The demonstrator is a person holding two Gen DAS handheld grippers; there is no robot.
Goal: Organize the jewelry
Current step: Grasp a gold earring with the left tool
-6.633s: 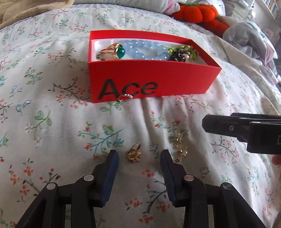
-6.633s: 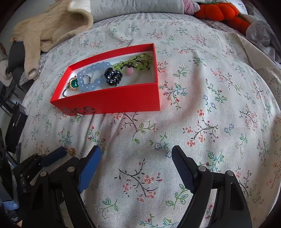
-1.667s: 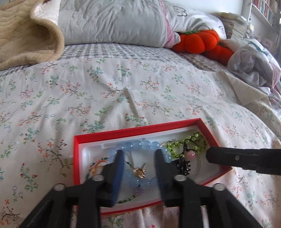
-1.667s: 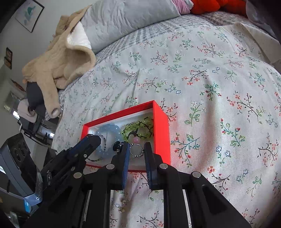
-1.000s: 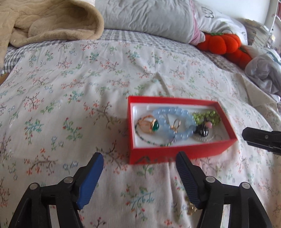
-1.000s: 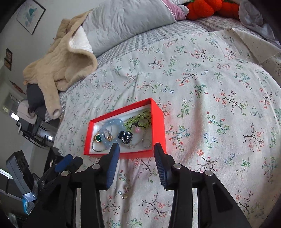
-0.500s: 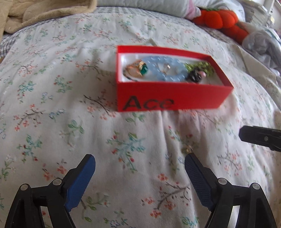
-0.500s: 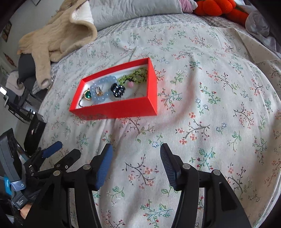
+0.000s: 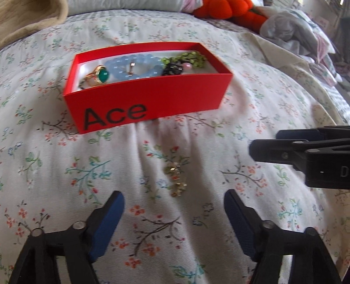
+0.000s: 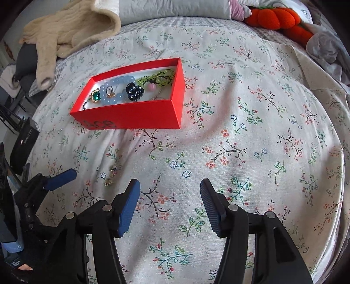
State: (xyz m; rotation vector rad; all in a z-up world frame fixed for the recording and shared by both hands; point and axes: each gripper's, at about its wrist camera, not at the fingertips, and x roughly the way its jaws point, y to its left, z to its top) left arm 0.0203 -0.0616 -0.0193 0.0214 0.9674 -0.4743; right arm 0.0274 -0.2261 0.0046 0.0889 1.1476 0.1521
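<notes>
Both my grippers hang over the flowered bedspread [image 10: 251, 122], nothing held, the red box [image 9: 151, 96] of jewelry ahead.

My left gripper [image 9: 174, 207] has its jaws apart, though they have just been closing in, and the small gold earrings [image 9: 176, 177] lie on the cloth just ahead of the gap, untouched. My right gripper [image 10: 169, 196] stands apart over bare fabric with nothing between its pads. The box sits on the quilt beyond the earrings, holding a blue bead bracelet [image 10: 118, 87], a green-stone ring [image 10: 95, 96], a dark hair claw [image 10: 134, 92] and green beads [image 10: 159, 78]. Farther back I see a beige blanket [image 10: 72, 28] heaped at the left, a grey pillow [image 10: 172, 8], an orange plush pumpkin [image 10: 275, 16] and crumpled bedding at the right edge.
</notes>
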